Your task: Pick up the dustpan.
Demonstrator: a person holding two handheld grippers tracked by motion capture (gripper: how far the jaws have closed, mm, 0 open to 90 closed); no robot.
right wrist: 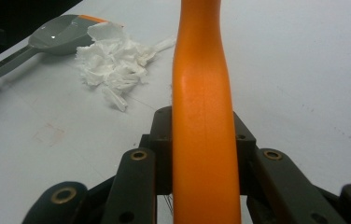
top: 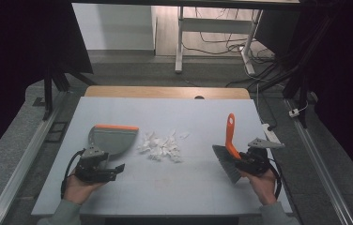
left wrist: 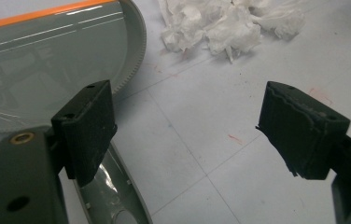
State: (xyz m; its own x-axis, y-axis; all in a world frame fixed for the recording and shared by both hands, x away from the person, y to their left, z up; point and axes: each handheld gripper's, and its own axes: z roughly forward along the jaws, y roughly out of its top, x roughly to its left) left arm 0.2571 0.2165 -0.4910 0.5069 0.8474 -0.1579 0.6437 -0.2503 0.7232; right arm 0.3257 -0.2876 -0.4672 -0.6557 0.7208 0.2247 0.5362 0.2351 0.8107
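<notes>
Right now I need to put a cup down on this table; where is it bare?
Bare: the far strip beyond the dustpan and paper scraps, and the near middle between the left gripper and the brush. Crowded: the middle row, where dustpan, scraps and brush lie side by side.

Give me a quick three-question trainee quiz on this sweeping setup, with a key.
1. Which gripper holds the brush?
2. True or false: the left gripper is clamped on the dustpan.
3. What lies between the dustpan and the brush: A) coins, B) white paper scraps, C) a sponge?

Key:
1. The right gripper, shut on the orange handle.
2. False: its jaws stand open, with the dustpan's handle under one jaw.
3. B, the paper scraps.
</notes>
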